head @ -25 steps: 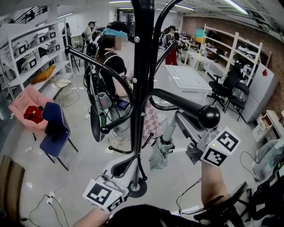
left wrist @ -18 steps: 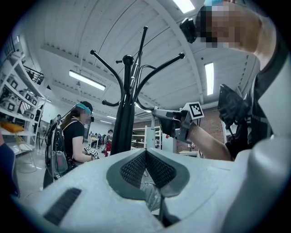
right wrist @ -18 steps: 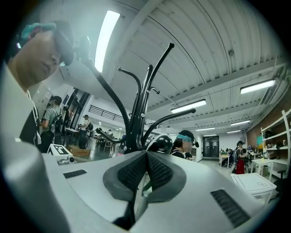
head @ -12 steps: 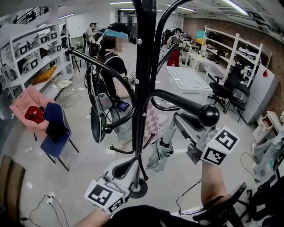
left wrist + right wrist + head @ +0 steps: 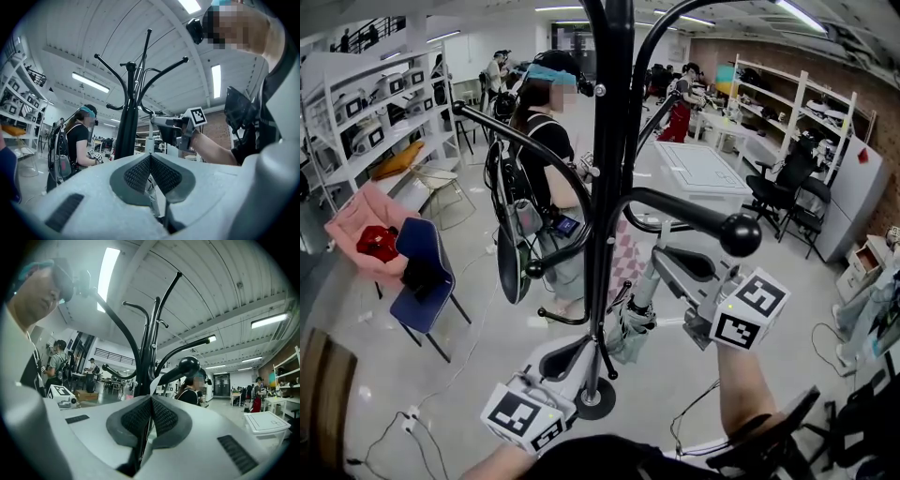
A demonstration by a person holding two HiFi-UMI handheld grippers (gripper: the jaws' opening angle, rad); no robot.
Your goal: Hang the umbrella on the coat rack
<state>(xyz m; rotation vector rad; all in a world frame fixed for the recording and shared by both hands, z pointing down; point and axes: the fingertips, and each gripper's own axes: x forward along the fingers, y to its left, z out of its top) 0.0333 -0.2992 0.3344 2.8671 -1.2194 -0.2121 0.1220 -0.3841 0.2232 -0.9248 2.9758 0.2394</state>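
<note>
The black coat rack (image 5: pixel 609 187) stands right in front of me, with curved arms that end in balls (image 5: pixel 740 234). A folded grey-green umbrella (image 5: pixel 630 328) hangs beside its pole, just right of it. My right gripper (image 5: pixel 659 261) is shut on the umbrella's light handle end, under the ball-ended arm. In the right gripper view the jaws (image 5: pixel 151 404) are closed with a thin white strip between them. My left gripper (image 5: pixel 567 352) is low by the pole, shut and empty. From the left gripper view (image 5: pixel 151 161) I see the rack (image 5: pixel 126 131) and the umbrella's handle (image 5: pixel 149 140).
A person with a backpack (image 5: pixel 544 141) stands just behind the rack. A blue chair (image 5: pixel 422 272) and a pink one (image 5: pixel 366 220) are at the left. A white table (image 5: pixel 698 164) and office chairs (image 5: pixel 778 187) are at the right. The rack's round base (image 5: pixel 595 403) sits by cables on the floor.
My right gripper has moved a little left, toward the rack's pole, and the umbrella has swung in with it. The left gripper has barely moved.
</note>
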